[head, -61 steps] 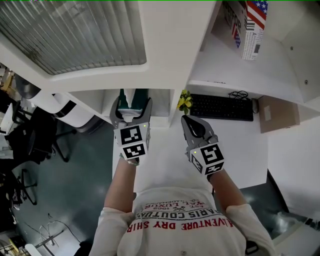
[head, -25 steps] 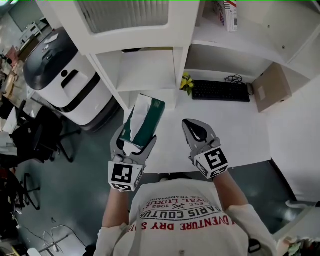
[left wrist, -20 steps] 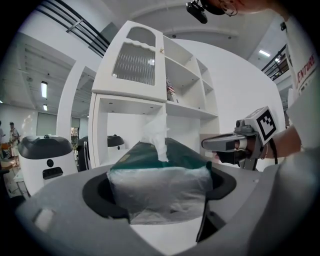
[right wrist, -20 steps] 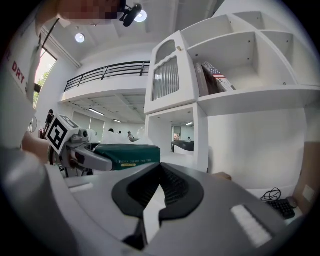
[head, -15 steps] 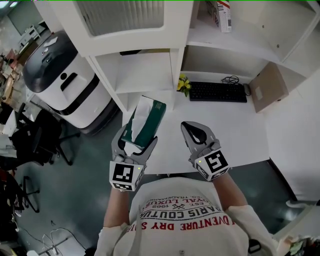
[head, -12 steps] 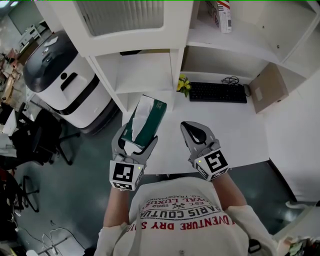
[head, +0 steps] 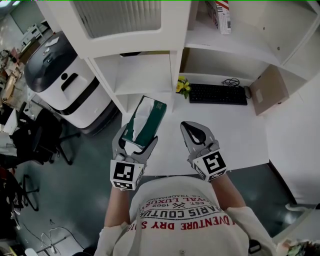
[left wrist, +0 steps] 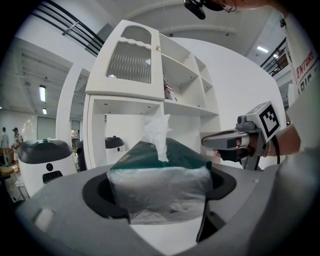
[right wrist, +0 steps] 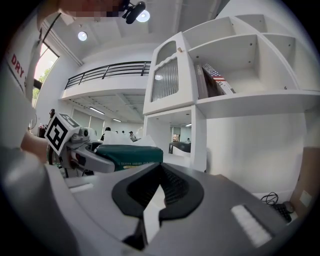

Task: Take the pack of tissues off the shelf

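The pack of tissues point(head: 145, 121) is dark green with a white tissue sticking out of its top. My left gripper point(head: 135, 140) is shut on its near end and holds it out over the front left corner of the white desk point(head: 240, 137), clear of the shelf unit point(head: 145, 70). In the left gripper view the pack point(left wrist: 159, 184) fills the space between the jaws of the left gripper point(left wrist: 160, 192). My right gripper point(head: 193, 129) hovers beside it to the right, shut and empty. In the right gripper view the right gripper point(right wrist: 160, 167) has its tips together, with the pack point(right wrist: 131, 154) to its left.
A black keyboard point(head: 218, 94) and a small yellow flower point(head: 182, 86) lie at the back of the desk. A cardboard panel point(head: 268, 90) leans at the right. Books point(head: 222, 14) stand on an upper shelf. A white machine point(head: 57, 75) and office chairs point(head: 35, 137) stand at the left.
The pack has come out of the lower shelf compartment with my left gripper and now hangs over the desk's front corner. Over the last second both grippers have hardly moved.
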`<state>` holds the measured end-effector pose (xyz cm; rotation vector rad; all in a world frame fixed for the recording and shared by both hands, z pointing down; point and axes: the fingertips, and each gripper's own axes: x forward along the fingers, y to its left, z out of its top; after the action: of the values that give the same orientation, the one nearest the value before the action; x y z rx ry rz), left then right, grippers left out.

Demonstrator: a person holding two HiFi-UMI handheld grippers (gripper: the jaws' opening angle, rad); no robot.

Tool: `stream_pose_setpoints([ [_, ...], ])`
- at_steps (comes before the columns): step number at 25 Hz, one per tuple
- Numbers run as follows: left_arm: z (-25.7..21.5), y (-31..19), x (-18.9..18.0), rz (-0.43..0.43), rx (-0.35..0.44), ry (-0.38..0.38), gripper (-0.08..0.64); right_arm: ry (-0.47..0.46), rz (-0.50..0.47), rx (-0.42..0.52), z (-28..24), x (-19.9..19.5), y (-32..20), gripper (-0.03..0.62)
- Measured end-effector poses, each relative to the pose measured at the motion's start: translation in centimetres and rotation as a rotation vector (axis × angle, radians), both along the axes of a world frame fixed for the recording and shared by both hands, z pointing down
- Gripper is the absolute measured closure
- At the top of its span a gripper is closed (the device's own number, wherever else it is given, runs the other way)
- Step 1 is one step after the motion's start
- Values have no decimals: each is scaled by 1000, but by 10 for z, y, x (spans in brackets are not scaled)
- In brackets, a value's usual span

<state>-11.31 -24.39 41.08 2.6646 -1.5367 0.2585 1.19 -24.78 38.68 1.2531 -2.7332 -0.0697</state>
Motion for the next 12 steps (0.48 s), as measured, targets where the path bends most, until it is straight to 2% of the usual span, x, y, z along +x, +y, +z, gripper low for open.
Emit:
stream_pose_setpoints([
  [12,-2,-4,2,-5,19,-34,126,-16,16,-19,-1,6,-5,592],
])
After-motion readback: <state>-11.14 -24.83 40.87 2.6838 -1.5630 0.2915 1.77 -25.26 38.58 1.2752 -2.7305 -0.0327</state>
